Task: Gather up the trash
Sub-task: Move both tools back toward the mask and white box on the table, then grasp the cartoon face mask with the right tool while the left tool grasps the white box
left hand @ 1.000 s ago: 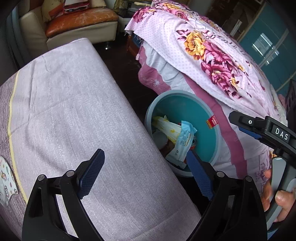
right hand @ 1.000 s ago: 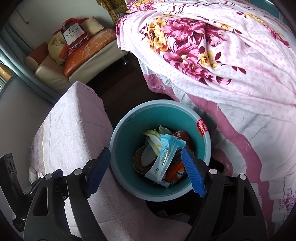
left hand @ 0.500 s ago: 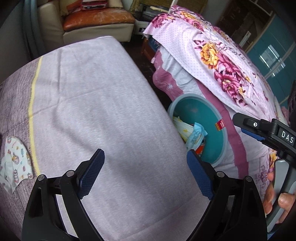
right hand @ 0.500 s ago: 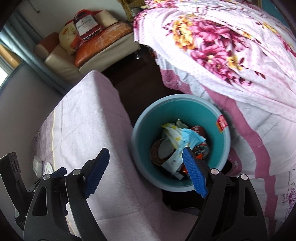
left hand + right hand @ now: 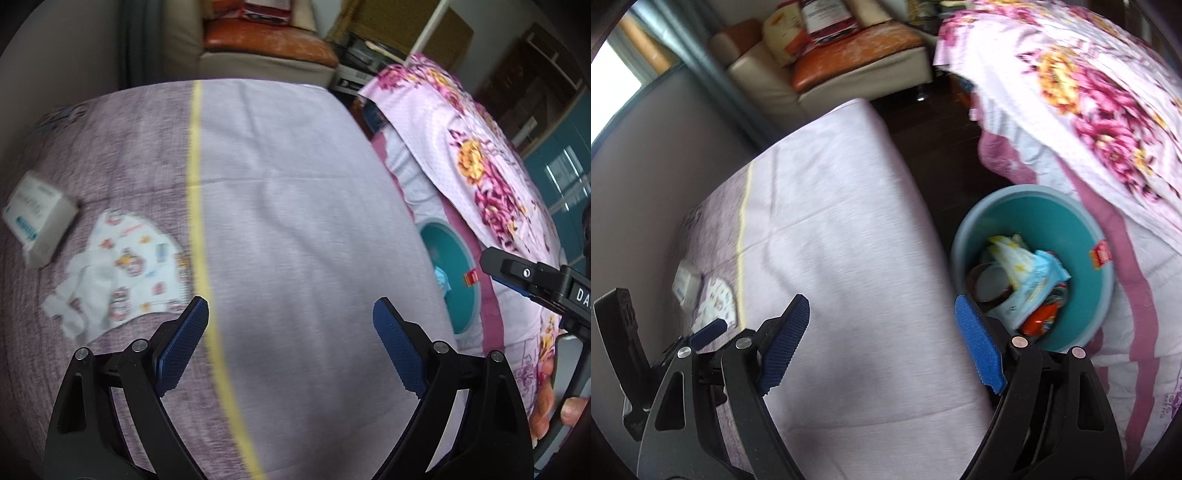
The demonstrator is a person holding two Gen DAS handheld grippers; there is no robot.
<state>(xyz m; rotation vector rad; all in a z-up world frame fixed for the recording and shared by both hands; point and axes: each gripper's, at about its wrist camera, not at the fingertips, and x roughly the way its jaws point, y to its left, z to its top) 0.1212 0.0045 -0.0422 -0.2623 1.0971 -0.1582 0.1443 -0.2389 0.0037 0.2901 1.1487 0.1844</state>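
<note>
A printed face mask [image 5: 125,269] lies crumpled on the mauve bed cover [image 5: 288,206], and a small white box [image 5: 37,218] sits to its left. My left gripper [image 5: 291,332] hangs open above the cover, just right of the mask, with nothing between its fingers. The teal bin [image 5: 1034,266] stands on the floor beside the bed with wrappers [image 5: 1030,280] inside. My right gripper [image 5: 882,332] is open and empty over the cover, left of the bin. The mask [image 5: 714,301] and box [image 5: 685,286] show small at the left of the right wrist view.
A floral pink quilt [image 5: 1089,110] covers a second bed right of the bin. A cream sofa with an orange cushion [image 5: 849,55] stands at the back. Dark floor [image 5: 938,125] runs between the beds. A hand [image 5: 554,410] holds the right gripper's handle.
Both grippers swept left from over the bin to over the mauve bed. The bin slid to the right of both views, and the mask and white box came into view.
</note>
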